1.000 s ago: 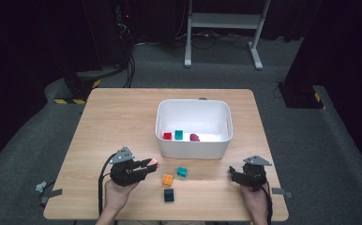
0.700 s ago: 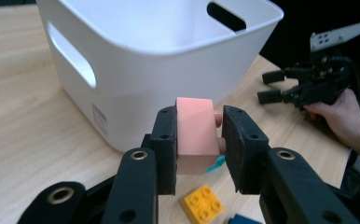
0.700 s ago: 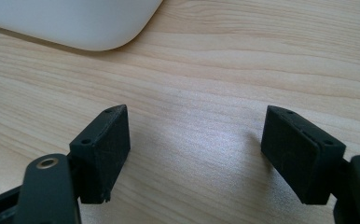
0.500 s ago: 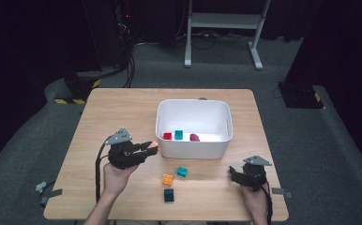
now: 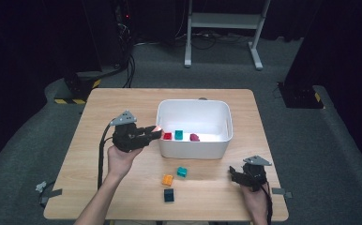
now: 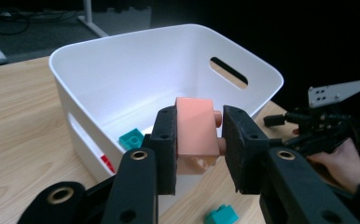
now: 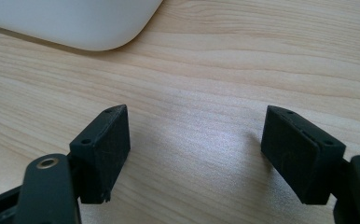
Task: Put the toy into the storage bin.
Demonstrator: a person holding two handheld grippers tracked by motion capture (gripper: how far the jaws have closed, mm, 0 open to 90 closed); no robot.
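Left gripper [image 6: 197, 140]: clamped on a pink block [image 6: 196, 133], held at the near rim of the white bin [image 5: 194, 149], likely for a drop inside.
Right gripper [image 7: 194, 154]: jaws wide apart and empty, parked low over the table [image 5: 123, 192], clear of the work.
Bin contents: red [image 5: 167, 136], teal [image 5: 178, 134] and dark red [image 5: 194, 137] blocks along its floor.
Remaining: an orange [image 5: 168, 179], a teal [image 5: 182, 171] and a dark block [image 5: 169, 195] waited on the wood.

text: none legible | labels: none | brands: none | numbers: none

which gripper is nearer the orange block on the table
Left. The left gripper is up and left of the orange block, at the bin's edge; the right gripper rests farther off to its right.
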